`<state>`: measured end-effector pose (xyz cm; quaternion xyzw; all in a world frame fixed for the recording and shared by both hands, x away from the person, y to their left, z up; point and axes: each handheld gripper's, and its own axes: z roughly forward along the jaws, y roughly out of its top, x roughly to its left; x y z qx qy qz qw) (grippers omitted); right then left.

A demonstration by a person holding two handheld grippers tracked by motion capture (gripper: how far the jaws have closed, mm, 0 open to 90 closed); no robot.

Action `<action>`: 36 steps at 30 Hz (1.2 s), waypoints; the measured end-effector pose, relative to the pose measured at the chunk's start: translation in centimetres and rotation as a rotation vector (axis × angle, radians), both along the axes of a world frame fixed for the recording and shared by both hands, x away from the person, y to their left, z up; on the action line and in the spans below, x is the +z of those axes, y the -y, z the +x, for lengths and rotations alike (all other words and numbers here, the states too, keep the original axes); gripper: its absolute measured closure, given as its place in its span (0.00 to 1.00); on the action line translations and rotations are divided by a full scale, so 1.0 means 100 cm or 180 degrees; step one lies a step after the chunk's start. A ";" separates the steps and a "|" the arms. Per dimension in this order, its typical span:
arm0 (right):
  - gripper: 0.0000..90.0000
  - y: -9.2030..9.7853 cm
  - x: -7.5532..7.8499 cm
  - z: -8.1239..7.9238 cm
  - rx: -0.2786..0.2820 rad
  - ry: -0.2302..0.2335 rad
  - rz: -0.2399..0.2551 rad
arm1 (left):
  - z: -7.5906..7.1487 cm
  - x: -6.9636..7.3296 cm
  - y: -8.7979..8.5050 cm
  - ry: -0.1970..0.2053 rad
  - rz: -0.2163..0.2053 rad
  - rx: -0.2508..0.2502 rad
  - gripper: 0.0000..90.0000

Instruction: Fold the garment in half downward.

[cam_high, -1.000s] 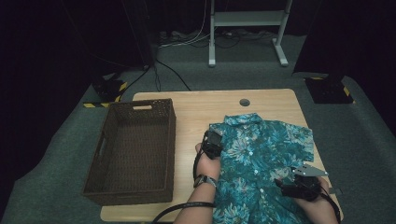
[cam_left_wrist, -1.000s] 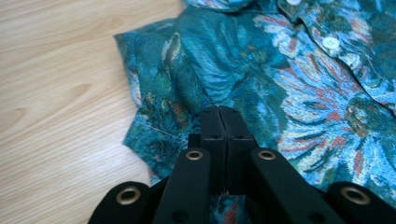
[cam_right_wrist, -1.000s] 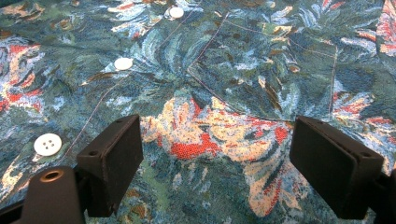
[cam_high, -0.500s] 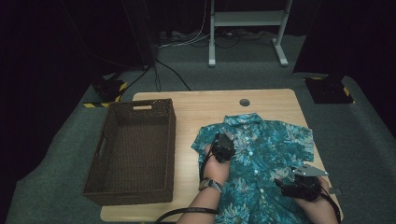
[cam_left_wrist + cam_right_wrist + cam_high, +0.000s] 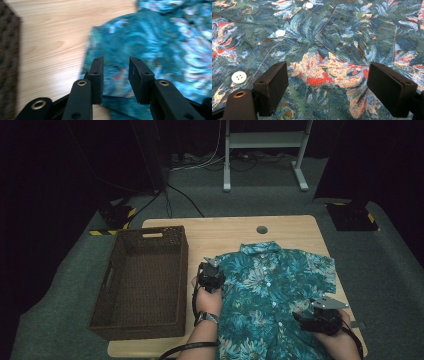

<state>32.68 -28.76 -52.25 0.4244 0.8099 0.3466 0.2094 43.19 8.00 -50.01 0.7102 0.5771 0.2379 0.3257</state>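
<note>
A teal floral short-sleeved shirt [image 5: 270,285] lies buttoned and face up on the wooden table [image 5: 225,232]. My left gripper [image 5: 212,270] hovers at the shirt's left sleeve edge. In the left gripper view, the left gripper [image 5: 116,60] has just been opening, and its jaws stand partly apart above the sleeve cloth [image 5: 155,42] with nothing pinched between them. My right gripper [image 5: 312,319] rests low over the shirt's lower right part. In the right gripper view, the right gripper [image 5: 327,72] is wide open over the fabric [image 5: 324,30] near the chest pocket seam.
A dark wicker basket [image 5: 145,236] stands on the table's left side, and its edge [image 5: 7,62] lies close to the left gripper. Bare wood [image 5: 50,37] lies between basket and shirt. A round cable hole [image 5: 261,229] sits near the table's far edge.
The left gripper first moved right onto the shirt, then drew back left to the sleeve edge with its jaws parted. The right gripper has stayed where it was.
</note>
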 end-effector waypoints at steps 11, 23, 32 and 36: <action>0.19 0.000 -0.001 0.000 0.0007 -0.0005 -0.0002 | 0.000 -0.010 -0.013 -0.0108 0.0013 0.0152 0.70; 0.19 -0.001 -0.001 0.000 0.0018 -0.0023 -0.0018 | 0.006 -0.027 -0.011 -0.0281 -0.0020 0.0123 0.68; 0.19 -0.001 -0.001 0.000 0.0020 -0.0021 -0.0021 | 0.004 -0.024 -0.006 -0.0233 0.0022 0.0038 0.97; 0.19 0.000 -0.001 0.000 0.0013 -0.0015 -0.0020 | 0.003 -0.015 -0.006 -0.0155 0.0011 0.0023 0.97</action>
